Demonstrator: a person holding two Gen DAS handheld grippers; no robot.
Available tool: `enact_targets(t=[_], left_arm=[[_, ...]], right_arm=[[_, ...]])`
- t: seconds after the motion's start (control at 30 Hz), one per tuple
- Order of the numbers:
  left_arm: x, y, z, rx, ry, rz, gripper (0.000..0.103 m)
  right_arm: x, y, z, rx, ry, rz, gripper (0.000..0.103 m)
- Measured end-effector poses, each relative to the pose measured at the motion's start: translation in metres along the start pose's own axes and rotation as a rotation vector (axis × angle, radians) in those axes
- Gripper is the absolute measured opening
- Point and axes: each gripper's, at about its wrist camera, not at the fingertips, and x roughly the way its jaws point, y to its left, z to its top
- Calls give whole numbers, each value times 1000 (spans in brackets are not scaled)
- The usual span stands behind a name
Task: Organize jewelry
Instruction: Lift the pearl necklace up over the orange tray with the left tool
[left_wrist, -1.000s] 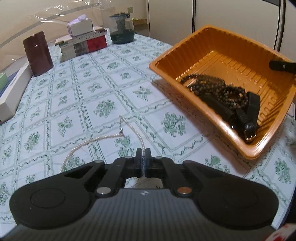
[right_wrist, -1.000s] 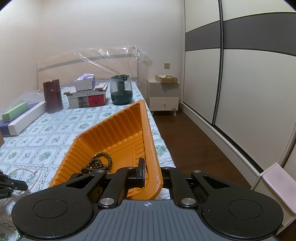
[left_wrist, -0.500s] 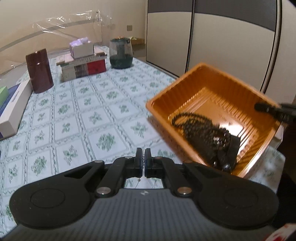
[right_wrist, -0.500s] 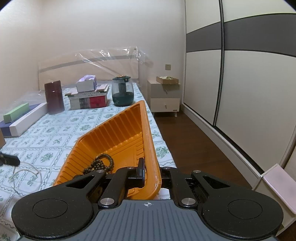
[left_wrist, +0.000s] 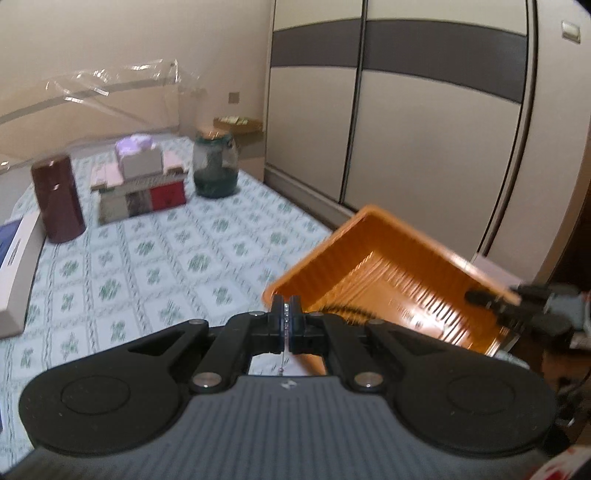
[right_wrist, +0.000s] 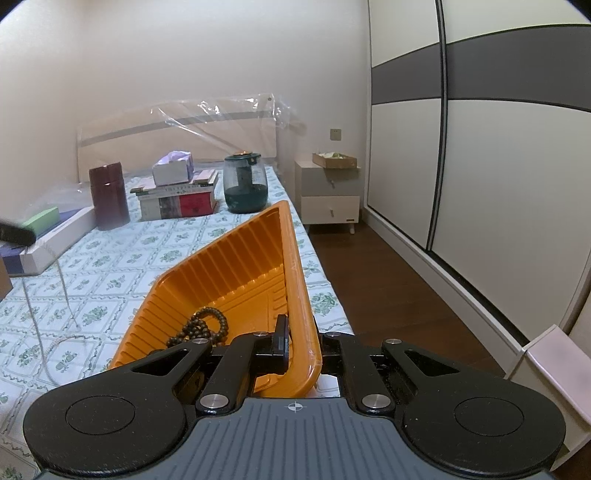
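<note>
Dangling pearl chain (right_wrist: 44, 317) from left gripper (left_wrist: 286, 320)

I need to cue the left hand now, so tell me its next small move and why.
Probably carry the left gripper sideways until it hangs over the orange tray. Its jaws are shut on the thin pearl chain, which dangles with its lower end on the bedspread. The right gripper grips the tray's rim, tilted, with the dark bead strand already inside.
</note>
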Motion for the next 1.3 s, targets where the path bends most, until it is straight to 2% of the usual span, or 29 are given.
enact_targets(t=[0.37,0.57,0.77,1.03,1.3], left_arm=[[-13,-35,67,58,-131,-80,1],[-3,-65,85,96,-150,-141,1],[21,-86,83,99,-112,-179,1],[59,-103,56,67,-12,-241,1],[91,-106,36,57,73,-245,1]], right_arm=[[0,0,0,11,-1,3,7],[-1,-1,0,16,-4,6,7],[-1,-3,0,24,-4,8,7],[0,-5,-1,29,-1,7,7],[0,-5,0,32,1,7,7]])
